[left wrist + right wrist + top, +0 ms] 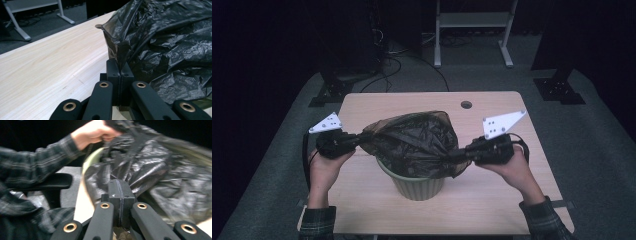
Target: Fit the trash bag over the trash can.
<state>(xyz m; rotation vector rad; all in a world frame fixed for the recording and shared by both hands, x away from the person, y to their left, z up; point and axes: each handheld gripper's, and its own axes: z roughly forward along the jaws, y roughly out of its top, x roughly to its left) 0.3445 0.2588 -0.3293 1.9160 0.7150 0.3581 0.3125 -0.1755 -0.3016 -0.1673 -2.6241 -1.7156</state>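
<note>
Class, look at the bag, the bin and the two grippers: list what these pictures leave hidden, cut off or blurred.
- Inside of the green bin: high view, covered by the black bag.
- Bin's lower body: left gripper view, cut off at the bottom edge beneath the bag.
- Bag's creases: right gripper view, smeared by motion blur.
- Film between the right gripper pads: right gripper view, hidden by the shut jaws.
</note>
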